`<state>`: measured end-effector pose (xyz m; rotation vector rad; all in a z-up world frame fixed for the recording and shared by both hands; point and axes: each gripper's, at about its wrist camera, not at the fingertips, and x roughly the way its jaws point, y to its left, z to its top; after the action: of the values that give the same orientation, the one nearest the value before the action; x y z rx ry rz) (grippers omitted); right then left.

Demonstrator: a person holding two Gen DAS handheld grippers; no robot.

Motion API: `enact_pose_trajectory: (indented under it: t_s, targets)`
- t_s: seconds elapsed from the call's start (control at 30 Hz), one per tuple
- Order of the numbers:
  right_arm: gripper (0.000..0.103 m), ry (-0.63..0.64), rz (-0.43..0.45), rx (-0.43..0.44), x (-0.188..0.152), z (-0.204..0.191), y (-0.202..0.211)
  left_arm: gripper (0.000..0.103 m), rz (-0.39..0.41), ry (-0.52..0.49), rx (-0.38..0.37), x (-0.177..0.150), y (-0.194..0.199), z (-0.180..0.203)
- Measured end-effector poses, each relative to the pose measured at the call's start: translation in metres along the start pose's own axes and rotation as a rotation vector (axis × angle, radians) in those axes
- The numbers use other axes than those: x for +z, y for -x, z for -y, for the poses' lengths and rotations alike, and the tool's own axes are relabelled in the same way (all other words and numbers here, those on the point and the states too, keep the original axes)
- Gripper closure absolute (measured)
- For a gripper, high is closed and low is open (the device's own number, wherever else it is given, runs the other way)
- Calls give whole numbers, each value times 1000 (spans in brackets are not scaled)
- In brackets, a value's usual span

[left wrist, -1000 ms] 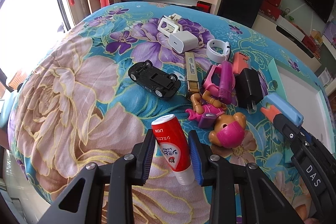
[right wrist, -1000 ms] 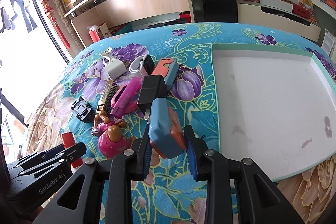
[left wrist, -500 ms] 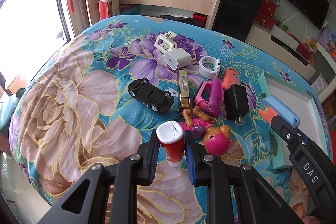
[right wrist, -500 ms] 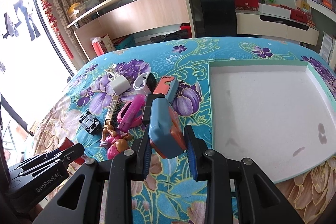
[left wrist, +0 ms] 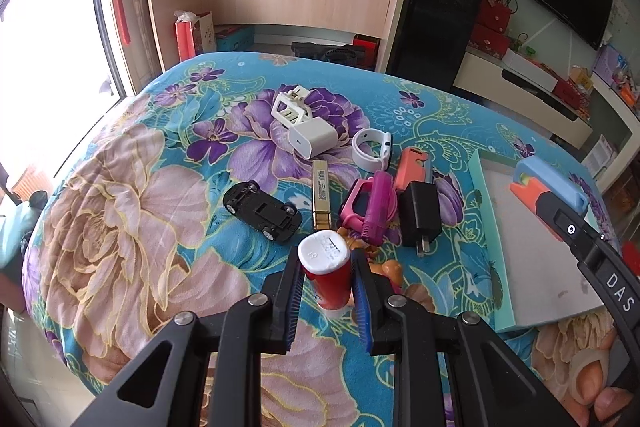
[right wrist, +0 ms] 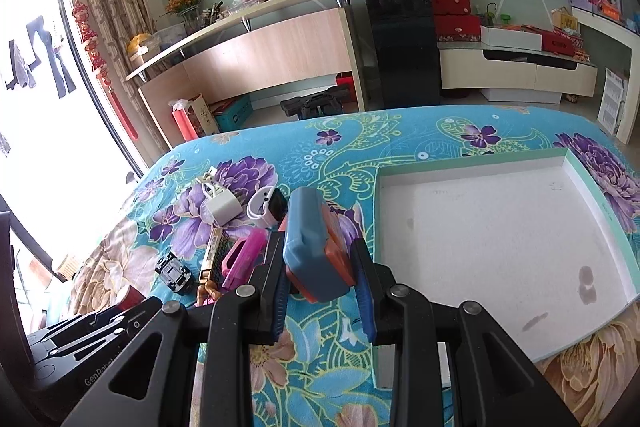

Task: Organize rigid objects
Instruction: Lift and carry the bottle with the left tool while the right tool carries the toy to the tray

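My left gripper (left wrist: 326, 277) is shut on a red tube with a white end (left wrist: 325, 263) and holds it above the flowered cloth. My right gripper (right wrist: 320, 269) is shut on a blue and orange block (right wrist: 316, 247), lifted above the cloth just left of the white tray (right wrist: 500, 235). The block also shows in the left wrist view (left wrist: 548, 187), over the tray's (left wrist: 532, 267) left part. The left gripper and the tube (right wrist: 130, 297) show at the lower left of the right wrist view.
On the cloth lie a black toy car (left wrist: 262, 211), a gold bar (left wrist: 321, 195), a pink toy (left wrist: 370, 205), a black charger (left wrist: 420, 213), a white charger (left wrist: 314, 137), a white watch (left wrist: 372, 147), an orange case (left wrist: 412, 163) and a figure (left wrist: 386, 269).
Both grippers have risen with their objects; the bed looks farther away. The red tube has tilted so that its white end faces the camera. The right gripper moved toward the tray.
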<state>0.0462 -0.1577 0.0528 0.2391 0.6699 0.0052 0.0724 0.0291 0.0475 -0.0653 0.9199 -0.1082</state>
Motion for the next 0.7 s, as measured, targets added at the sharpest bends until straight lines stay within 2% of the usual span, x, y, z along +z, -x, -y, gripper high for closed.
enact_pose_trajectory:
  t_s: [0.3, 0.43, 0.57, 0.7]
  targets:
    - [72, -62, 55, -101, 10, 65, 9, 78, 22, -198, -52, 25, 5, 84]
    - [72, -71, 73, -180, 9, 97, 11, 78, 38, -287, -61, 35, 1, 128]
    - [72, -120, 80, -232, 6, 127, 9, 78, 13, -353, -97, 38, -12, 167]
    - [72, -164, 99, -258, 5, 148, 11, 78, -5, -400, -96, 39, -29, 201]
